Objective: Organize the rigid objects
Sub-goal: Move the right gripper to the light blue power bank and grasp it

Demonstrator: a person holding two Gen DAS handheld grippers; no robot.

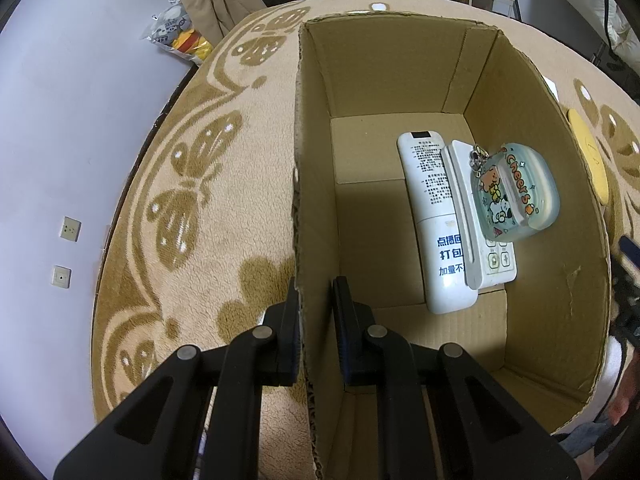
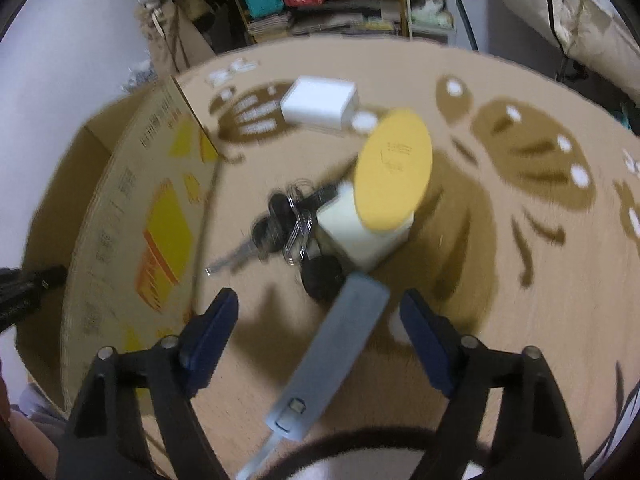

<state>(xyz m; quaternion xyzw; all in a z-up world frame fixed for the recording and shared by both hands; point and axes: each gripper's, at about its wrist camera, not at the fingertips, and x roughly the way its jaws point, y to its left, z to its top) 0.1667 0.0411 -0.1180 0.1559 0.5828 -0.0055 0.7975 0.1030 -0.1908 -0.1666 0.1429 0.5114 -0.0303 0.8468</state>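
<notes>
The left gripper [image 1: 316,312] pinched the cardboard box [image 1: 400,80] wall. Inside, at 3 o'clock, a pouch [image 1: 516,192] reading "Cheers" lay on two remotes [image 1: 436,220]. The right gripper [image 2: 320,316] was spread above a grey box cutter [image 2: 332,352] at 6 o'clock.

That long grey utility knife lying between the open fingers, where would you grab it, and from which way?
Grip the utility knife across the middle of its flat grey handle, coming straight down from above. It lies flat on the blanket, and its long narrow sides already run between the open right gripper. Probably avoid the near end, where something thin sticks out.
</notes>
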